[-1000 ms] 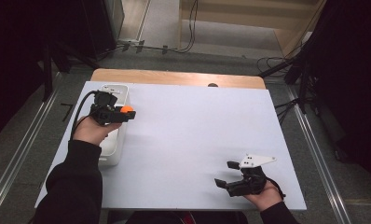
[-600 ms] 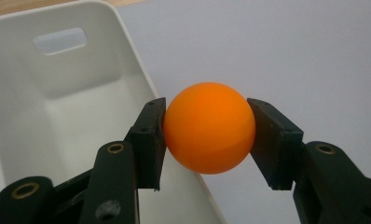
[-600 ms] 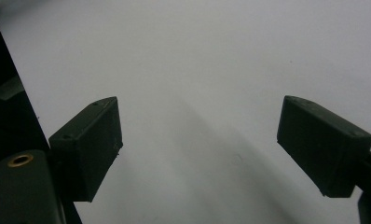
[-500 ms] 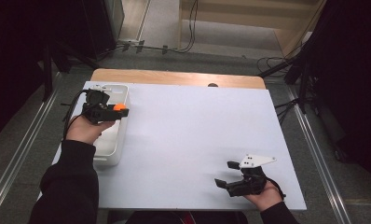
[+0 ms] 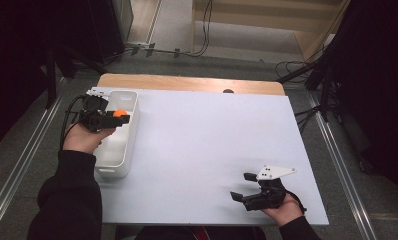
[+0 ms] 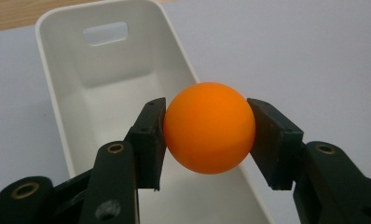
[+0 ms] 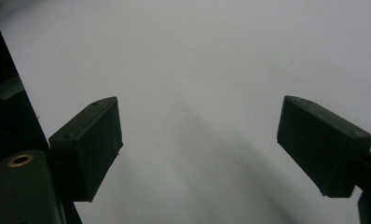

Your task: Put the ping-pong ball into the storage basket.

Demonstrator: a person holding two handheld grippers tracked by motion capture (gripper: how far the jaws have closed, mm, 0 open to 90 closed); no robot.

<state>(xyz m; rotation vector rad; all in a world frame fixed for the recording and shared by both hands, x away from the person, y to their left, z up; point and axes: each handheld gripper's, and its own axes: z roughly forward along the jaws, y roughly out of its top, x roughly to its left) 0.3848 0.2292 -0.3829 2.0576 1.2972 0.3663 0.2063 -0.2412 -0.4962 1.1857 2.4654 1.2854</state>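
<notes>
At the left of the high view, the left gripper is hanging over a white bin that is lying along the left edge of the counter, and a small orange ball is showing as a mere dot at its tip. The left gripper view is giving what that view cannot: the ball is sitting squarely between the two black fingers, which are closing on it from both sides, pads pressing its flanks, while the long hollow of the bin, with a handle slot in its far end wall, is lying below and beyond it. Whether the ball is over the inside of the bin or just above its rim is hard to settle from either view. Moving right across the bare white sheet of the counter, the right gripper is resting near the lower right corner of the high view, with a hand behind it. The right gripper view is showing its fingers standing wide apart, nothing between them, above plain white counter surface.
</notes>
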